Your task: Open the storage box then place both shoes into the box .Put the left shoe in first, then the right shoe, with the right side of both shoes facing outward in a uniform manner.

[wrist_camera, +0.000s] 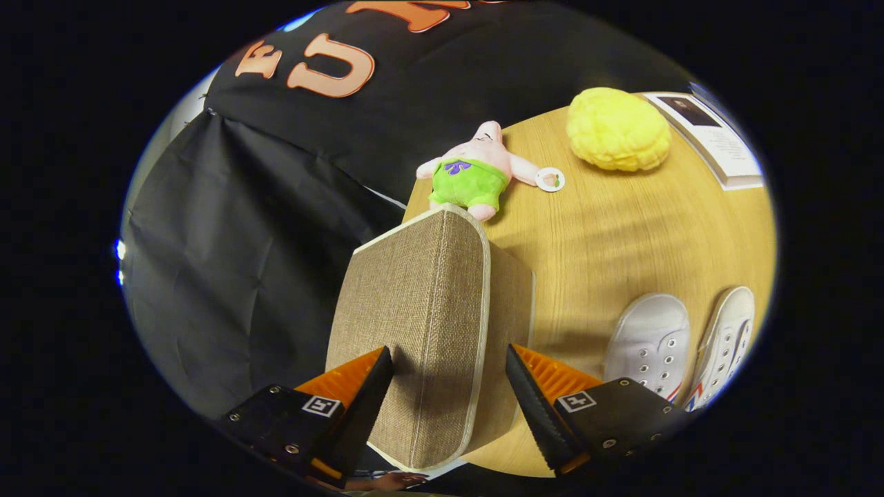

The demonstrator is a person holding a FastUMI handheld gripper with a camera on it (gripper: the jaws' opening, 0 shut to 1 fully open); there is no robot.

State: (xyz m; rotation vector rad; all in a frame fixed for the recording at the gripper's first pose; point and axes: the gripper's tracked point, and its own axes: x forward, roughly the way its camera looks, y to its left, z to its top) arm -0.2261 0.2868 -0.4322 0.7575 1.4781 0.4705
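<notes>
Hand-held gripper (449, 362) astride beige woven storage box (421, 331)

The round wooden table (621, 235) carries a brown fabric storage box (428, 324) near its edge, a pink plush toy (473, 176) and a small round tag (550, 179) beyond it, a yellow plush (618, 129), a book (718, 141), and two white shoes (684, 345) side by side.

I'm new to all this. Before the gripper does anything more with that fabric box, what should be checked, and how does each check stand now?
1. Storage box between the jaws: ok.
2. Both jaws pressing on it: not ok; the right one stands apart, gripper open.
3. Box opened: cannot tell.
4. Both shoes within sight, right of the box: ok.
5. Plush toy apart from the box: cannot tell; it sits just behind.
</notes>
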